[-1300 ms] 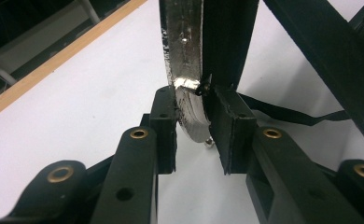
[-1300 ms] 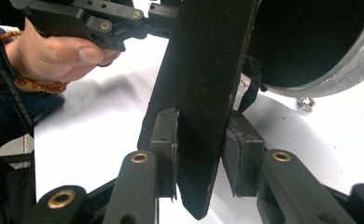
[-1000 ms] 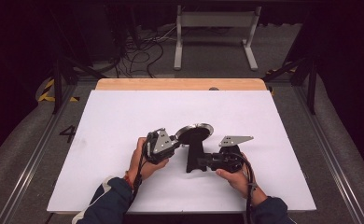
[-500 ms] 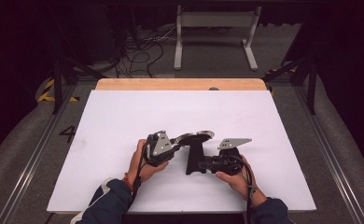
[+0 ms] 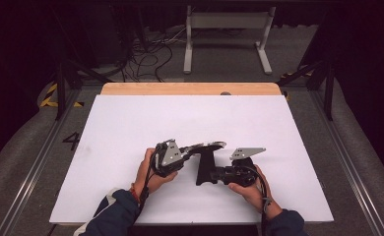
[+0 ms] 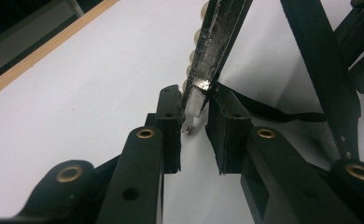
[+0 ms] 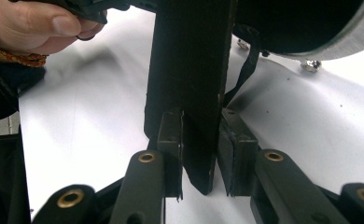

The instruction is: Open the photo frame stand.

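White table (image 5: 131, 123), dark room, grey floor (image 5: 27, 152)

Black tongs (image 6: 194, 135) with brass rivets; dark blue sleeves (image 5: 112, 211).

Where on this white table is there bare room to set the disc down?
The white table is bare across its far half up to the wooden edge, and along both side margins. It is crowded near the front centre, where the left gripper and right gripper hold the disc and black bracket.
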Action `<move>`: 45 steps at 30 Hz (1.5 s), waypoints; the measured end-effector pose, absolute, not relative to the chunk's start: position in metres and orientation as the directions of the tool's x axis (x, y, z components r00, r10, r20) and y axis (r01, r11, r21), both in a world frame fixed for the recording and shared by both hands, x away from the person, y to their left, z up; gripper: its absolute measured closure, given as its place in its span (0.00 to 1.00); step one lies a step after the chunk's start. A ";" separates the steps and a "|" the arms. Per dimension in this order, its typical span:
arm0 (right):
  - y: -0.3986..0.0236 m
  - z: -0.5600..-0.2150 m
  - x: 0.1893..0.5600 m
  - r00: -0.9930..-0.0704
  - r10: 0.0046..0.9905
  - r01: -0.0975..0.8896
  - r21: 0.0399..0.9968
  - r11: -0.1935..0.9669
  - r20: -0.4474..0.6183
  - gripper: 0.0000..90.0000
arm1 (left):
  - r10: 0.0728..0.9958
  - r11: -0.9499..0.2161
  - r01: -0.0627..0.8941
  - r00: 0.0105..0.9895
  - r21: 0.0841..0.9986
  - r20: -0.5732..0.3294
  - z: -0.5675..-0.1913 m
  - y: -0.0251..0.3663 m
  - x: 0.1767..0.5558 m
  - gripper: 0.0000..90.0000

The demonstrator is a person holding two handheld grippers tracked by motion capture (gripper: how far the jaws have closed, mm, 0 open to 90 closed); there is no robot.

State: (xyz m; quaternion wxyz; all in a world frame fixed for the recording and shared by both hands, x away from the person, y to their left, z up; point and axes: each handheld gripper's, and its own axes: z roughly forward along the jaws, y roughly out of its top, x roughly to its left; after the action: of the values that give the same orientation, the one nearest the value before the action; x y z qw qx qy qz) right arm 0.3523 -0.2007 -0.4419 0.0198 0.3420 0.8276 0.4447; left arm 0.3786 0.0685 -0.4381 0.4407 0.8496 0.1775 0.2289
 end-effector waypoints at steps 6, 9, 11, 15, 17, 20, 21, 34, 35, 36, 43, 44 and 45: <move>-0.208 -0.436 0.346 -0.747 0.623 0.540 0.760 0.363 0.233 0.80 | 0.511 -0.518 0.089 0.830 0.851 0.224 -0.439 0.070 0.378 0.81; -0.211 -0.420 0.336 -0.729 0.661 0.500 0.797 0.339 0.176 0.85 | 0.503 -0.502 0.082 0.838 0.861 0.214 -0.435 0.074 0.378 0.79; -0.210 -0.412 0.329 -0.726 0.673 0.460 0.827 0.324 0.139 0.89 | 0.493 -0.501 0.080 0.844 0.862 0.208 -0.434 0.075 0.379 0.78; -0.198 -0.403 0.315 -0.727 0.683 0.373 0.874 0.311 0.067 1.00 | 0.487 -0.497 0.085 0.851 0.863 0.196 -0.436 0.075 0.382 0.77; -0.189 -0.403 0.310 -0.729 0.684 0.343 0.884 0.316 0.038 1.00 | 0.488 -0.495 0.092 0.852 0.864 0.189 -0.437 0.075 0.383 0.77; -0.178 -0.406 0.307 -0.729 0.684 0.326 0.888 0.324 0.018 1.00 | 0.493 -0.496 0.099 0.850 0.863 0.185 -0.438 0.074 0.384 0.76; -0.173 -0.408 0.306 -0.731 0.683 0.316 0.890 0.328 0.008 1.00 | 0.493 -0.502 0.100 0.849 0.859 0.189 -0.439 0.073 0.384 0.76; -0.122 -0.436 0.308 -0.692 0.719 0.383 0.878 0.288 0.066 1.00 | 0.496 -0.521 0.140 0.852 0.842 0.166 -0.446 0.067 0.393 0.73; -0.120 -0.438 0.308 -0.684 0.728 0.385 0.875 0.294 0.056 1.00 | 0.495 -0.521 0.140 0.853 0.842 0.165 -0.446 0.067 0.393 0.73; -0.119 -0.440 0.308 -0.677 0.735 0.385 0.871 0.305 0.042 1.00 | 0.494 -0.522 0.139 0.854 0.842 0.165 -0.446 0.067 0.394 0.73; -0.118 -0.445 0.308 -0.638 0.770 0.417 0.847 0.330 0.013 1.00 | 0.480 -0.537 0.132 0.860 0.833 0.173 -0.447 0.065 0.393 0.82; -0.117 -0.445 0.307 -0.635 0.773 0.415 0.847 0.331 0.009 1.00 | 0.479 -0.538 0.133 0.861 0.832 0.172 -0.447 0.065 0.393 0.83; -0.117 -0.445 0.306 -0.629 0.777 0.419 0.846 0.329 0.010 1.00 | 0.477 -0.539 0.132 0.862 0.832 0.172 -0.447 0.065 0.393 0.83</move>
State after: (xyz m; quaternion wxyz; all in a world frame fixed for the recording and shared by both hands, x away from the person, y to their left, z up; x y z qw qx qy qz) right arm 0.3063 -0.1170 -0.4454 0.2042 0.3790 0.7891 0.4380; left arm 0.3926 0.0655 -0.4467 0.4456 0.8558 0.1780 0.1934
